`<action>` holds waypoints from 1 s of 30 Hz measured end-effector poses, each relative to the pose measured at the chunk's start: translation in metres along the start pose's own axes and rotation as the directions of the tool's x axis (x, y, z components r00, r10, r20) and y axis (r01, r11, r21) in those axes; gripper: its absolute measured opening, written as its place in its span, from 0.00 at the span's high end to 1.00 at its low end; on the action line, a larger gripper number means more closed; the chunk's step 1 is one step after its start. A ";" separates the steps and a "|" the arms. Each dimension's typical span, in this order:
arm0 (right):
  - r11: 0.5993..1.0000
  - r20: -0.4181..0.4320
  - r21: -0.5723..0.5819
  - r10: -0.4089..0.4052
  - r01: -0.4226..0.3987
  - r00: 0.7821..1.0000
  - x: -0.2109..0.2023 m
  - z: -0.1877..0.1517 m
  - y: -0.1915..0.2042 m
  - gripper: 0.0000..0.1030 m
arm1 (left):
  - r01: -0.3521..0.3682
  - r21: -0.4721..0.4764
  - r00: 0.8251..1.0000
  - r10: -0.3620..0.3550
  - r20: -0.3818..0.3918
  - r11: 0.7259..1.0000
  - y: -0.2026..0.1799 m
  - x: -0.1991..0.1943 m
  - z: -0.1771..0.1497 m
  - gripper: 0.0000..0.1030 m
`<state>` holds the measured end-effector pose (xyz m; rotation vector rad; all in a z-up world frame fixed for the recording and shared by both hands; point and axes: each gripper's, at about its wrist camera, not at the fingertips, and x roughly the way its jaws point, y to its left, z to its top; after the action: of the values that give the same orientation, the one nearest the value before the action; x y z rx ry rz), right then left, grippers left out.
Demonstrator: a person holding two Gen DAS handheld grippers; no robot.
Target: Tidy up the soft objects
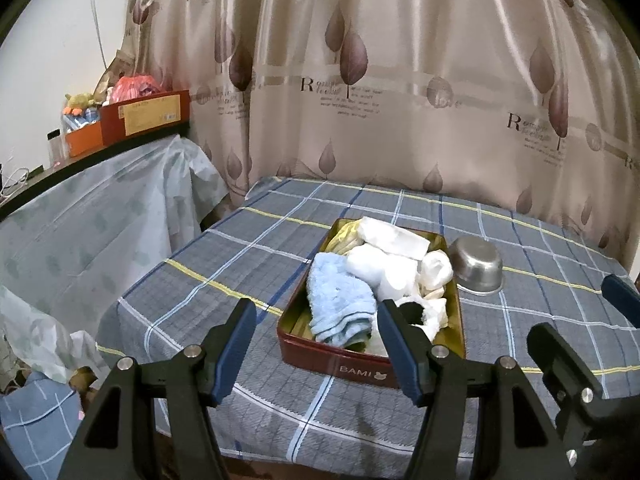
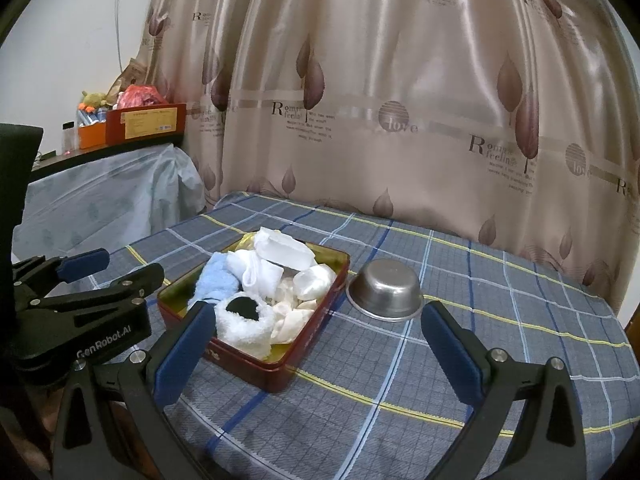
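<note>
The left claw [image 1: 316,350] is wide open and holds nothing. It hangs low just in front of the red tin [image 1: 362,370], which sits on the checked tablecloth [image 1: 224,248]. The right claw [image 2: 320,340] is wide open and empty too, near the tin's front corner.

The soft things are all piled inside the tin. A blue towel [image 1: 340,300] lies at the left side of the tin. White cloths [image 1: 384,252] fill the middle and back of the tin. A fluffy white thing with a black patch [image 2: 244,320] sits at the tin's front. Something yellow [image 1: 346,236] peeks out at the back corner. A small metal bowl [image 2: 386,290] stands upside down just beside the tin, on its right.

It looks like the sorting has not begun, or a new pick is about to start. Next, I think a claw needs to reach into the tin, close on one soft thing on top, and lift it gently so the pile does not spill.
</note>
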<state>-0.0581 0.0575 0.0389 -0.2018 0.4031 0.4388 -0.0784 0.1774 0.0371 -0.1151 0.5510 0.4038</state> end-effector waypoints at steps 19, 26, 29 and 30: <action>1.000 -0.010 0.013 -0.003 0.004 1.000 0.000 -0.002 0.002 0.01 | 0.009 0.010 0.997 -0.008 -0.075 1.000 -0.002 0.007 0.000 0.37; 1.000 -0.012 0.025 -0.018 0.018 1.000 0.002 -0.002 0.000 0.01 | 0.027 -0.009 0.993 -0.028 -0.116 1.000 0.001 0.014 -0.001 0.37; 0.999 -0.018 0.027 -0.021 0.022 1.000 0.003 -0.002 0.000 0.01 | 0.031 -0.012 0.991 -0.032 -0.129 0.999 0.002 0.016 -0.002 0.37; 0.999 -0.018 0.026 -0.020 0.021 1.000 0.004 -0.002 0.000 0.01 | 0.030 -0.011 0.991 -0.031 -0.130 0.999 0.002 0.017 -0.002 0.37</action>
<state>-0.0557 0.0581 0.0359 -0.1840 0.4239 0.4116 -0.0671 0.1840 0.0263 -0.1592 0.6750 0.3705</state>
